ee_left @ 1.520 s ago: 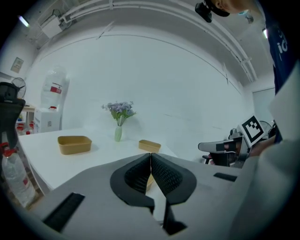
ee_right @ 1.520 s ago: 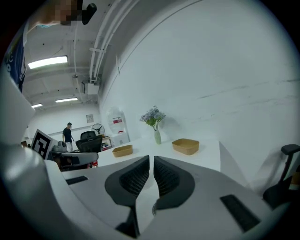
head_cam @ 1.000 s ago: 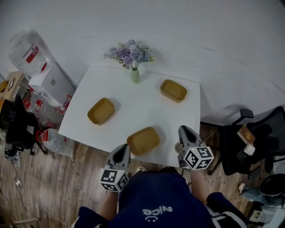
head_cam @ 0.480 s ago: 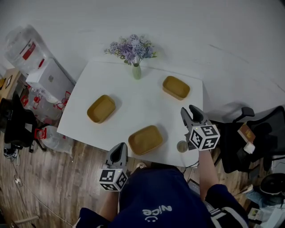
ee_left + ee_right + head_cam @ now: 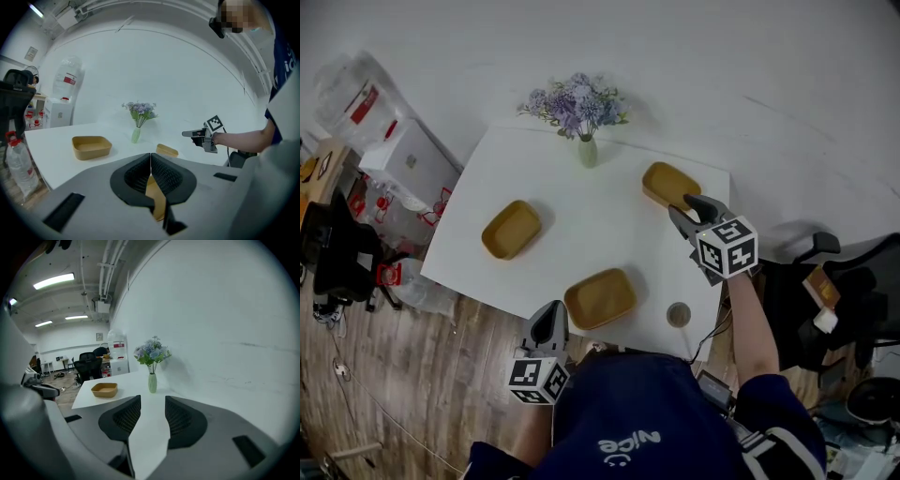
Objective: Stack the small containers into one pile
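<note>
R gripper (image 5: 682, 206), jaws just opened wide w/ nothing between, hovers by tan container (image 5: 661, 181) at far-right corner of tabletop (image 5: 581, 234): likely light, stiff; pinch its rim.

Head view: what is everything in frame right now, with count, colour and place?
table: one, white, centre.
containers: three, tan; left side, near edge, far right.
vase: one, pale green, holding purple flowers, far edge.
small round object: one, greyish, near right corner.
office chair: one, black, right of the table.
left gripper: grey, jaws together, at the near edge.
right gripper: grey, jaws just been opening, nothing between them, by the far-right container.
</note>
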### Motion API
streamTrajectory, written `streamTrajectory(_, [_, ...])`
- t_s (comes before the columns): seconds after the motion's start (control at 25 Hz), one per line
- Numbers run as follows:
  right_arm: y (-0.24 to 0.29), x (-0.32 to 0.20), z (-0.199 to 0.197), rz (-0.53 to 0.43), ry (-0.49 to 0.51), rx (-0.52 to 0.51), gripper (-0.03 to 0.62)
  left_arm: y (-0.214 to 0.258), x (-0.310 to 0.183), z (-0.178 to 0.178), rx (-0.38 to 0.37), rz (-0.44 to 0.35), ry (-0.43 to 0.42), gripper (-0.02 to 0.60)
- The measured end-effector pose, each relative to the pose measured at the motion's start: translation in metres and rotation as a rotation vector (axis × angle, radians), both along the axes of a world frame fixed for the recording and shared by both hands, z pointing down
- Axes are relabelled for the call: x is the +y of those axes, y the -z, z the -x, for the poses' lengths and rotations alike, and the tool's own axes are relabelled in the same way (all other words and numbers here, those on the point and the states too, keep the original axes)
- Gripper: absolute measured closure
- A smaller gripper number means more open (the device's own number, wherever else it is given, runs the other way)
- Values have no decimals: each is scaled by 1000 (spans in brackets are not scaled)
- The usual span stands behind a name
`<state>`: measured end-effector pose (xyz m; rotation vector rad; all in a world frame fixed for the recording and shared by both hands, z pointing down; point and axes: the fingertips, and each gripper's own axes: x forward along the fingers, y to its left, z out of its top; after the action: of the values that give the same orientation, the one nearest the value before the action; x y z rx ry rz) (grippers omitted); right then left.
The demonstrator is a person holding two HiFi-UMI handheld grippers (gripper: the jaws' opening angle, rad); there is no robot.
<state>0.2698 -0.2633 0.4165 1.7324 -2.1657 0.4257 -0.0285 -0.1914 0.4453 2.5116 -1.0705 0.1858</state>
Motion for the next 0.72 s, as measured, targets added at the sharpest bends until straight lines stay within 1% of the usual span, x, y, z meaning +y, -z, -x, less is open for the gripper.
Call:
streamTrajectory(0.16, [-7,-20,-5,20,52,64,442,-2,2,-6,-24,9,9,561])
streamTrajectory(0.28, [-15,-30,-3,63,127,95,442,-3,2,-6,-39,18,17,561])
streamTrajectory(0.4, [-31,-42,-4,115,171,130,442,-7,2,-3,-58,30,35,561])
streamTrajectory(0.52, [-52,-58,-10,170,195,174,442,-10,3,0,-75,37,56,561])
streamTrajectory(0.72, [-87,-82,-25,253,198,189,442,-12,1,10,-102,49,105,561])
